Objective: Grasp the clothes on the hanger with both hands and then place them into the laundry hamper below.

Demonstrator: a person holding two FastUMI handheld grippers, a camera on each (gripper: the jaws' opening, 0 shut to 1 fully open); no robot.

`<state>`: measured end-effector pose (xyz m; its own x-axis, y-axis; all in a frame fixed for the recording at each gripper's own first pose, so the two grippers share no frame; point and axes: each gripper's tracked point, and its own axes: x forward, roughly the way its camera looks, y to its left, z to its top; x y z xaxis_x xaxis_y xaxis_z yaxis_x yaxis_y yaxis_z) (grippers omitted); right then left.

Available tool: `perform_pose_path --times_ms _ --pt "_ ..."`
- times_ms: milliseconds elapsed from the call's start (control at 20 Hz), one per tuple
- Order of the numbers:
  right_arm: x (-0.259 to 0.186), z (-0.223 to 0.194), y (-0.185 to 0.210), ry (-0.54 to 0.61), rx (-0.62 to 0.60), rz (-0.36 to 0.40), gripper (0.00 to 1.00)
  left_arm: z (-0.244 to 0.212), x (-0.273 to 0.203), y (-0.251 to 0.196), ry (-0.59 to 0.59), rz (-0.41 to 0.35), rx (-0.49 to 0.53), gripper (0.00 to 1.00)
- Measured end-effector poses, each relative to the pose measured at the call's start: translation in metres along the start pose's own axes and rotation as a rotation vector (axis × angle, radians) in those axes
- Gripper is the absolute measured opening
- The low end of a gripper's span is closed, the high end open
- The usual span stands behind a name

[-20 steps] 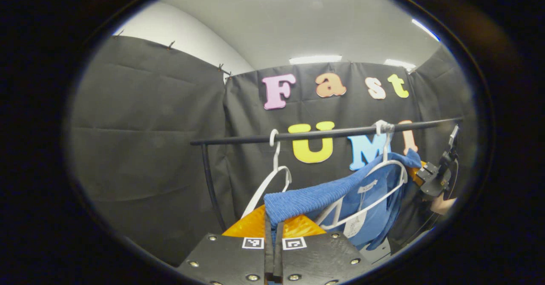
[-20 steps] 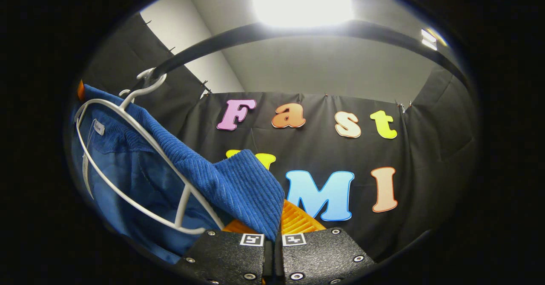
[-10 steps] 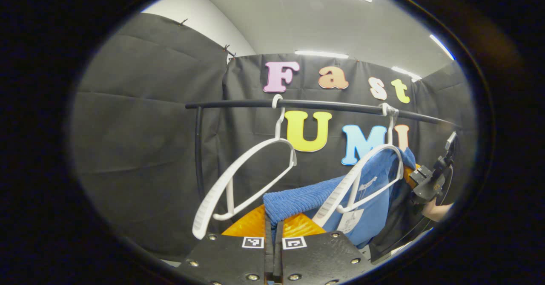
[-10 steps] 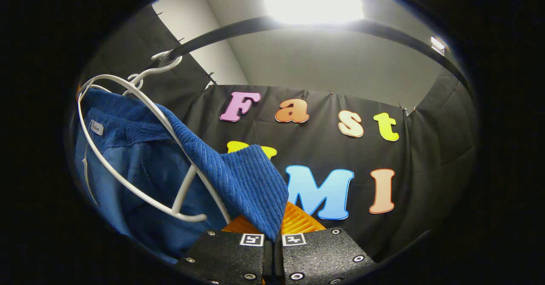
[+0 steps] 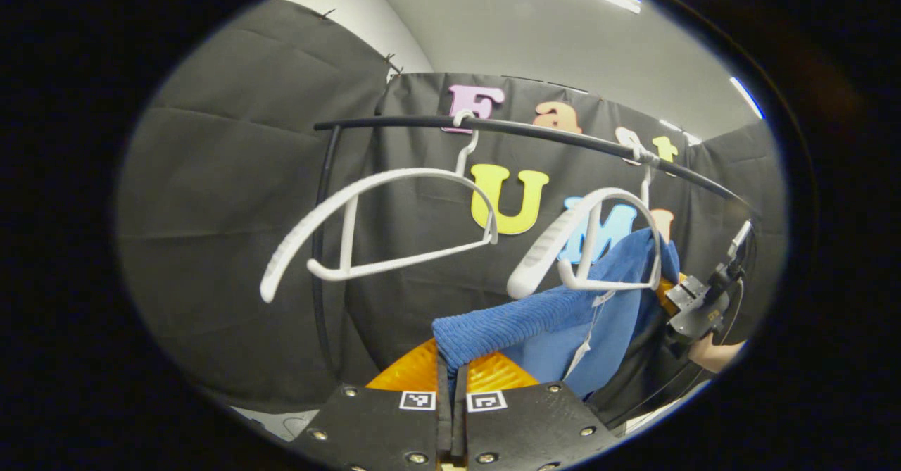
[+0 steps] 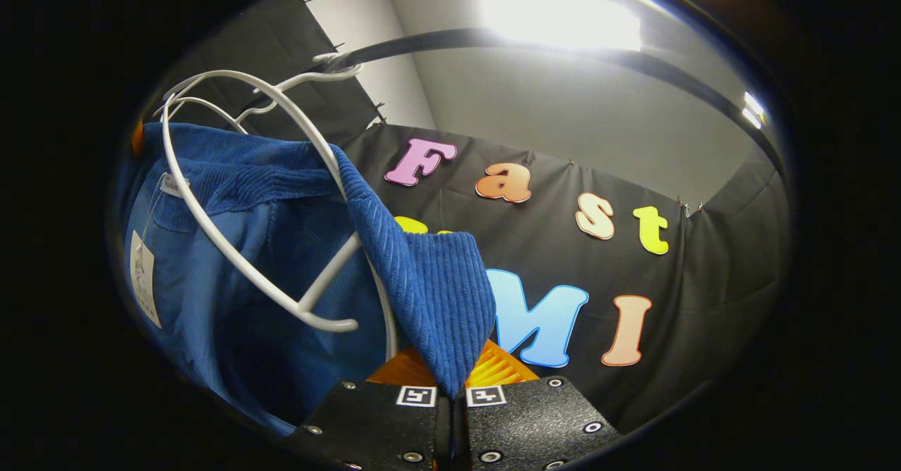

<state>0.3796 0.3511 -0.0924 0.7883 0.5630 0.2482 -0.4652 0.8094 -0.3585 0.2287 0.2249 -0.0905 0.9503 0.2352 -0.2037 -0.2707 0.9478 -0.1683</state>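
Both grippers, left [image 5: 451, 381] and right [image 6: 450, 385], are clamping corners of the blue ribbed-collar garment [image 6: 281, 281] at lower centre, peeling it off its white plastic hanger [image 5: 588, 239]. Pulling evenly downward should clear the hanger's arms. Neck labels are proving too small to read.

the blue garment [image 6: 232, 274] ran off the lower left edge of the right gripper view; its paper tag [image 6: 143, 277] was too small to tell.
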Motion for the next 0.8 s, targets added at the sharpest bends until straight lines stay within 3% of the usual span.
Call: perform_pose_path --times_ms 250,400,800 --pt "-0.003 0.016 -0.024 -0.023 0.059 -0.059 0.02 -0.014 -0.002 -0.014 -0.006 0.010 0.021 0.01" --pt "-0.011 0.029 -0.039 -0.044 0.026 -0.097 0.01 -0.017 -0.002 -0.033 -0.014 -0.003 0.009 0.02" --pt "-0.022 0.069 -0.079 -0.139 0.065 -0.195 0.01 0.010 -0.002 -0.085 -0.103 -0.109 0.026 0.01"
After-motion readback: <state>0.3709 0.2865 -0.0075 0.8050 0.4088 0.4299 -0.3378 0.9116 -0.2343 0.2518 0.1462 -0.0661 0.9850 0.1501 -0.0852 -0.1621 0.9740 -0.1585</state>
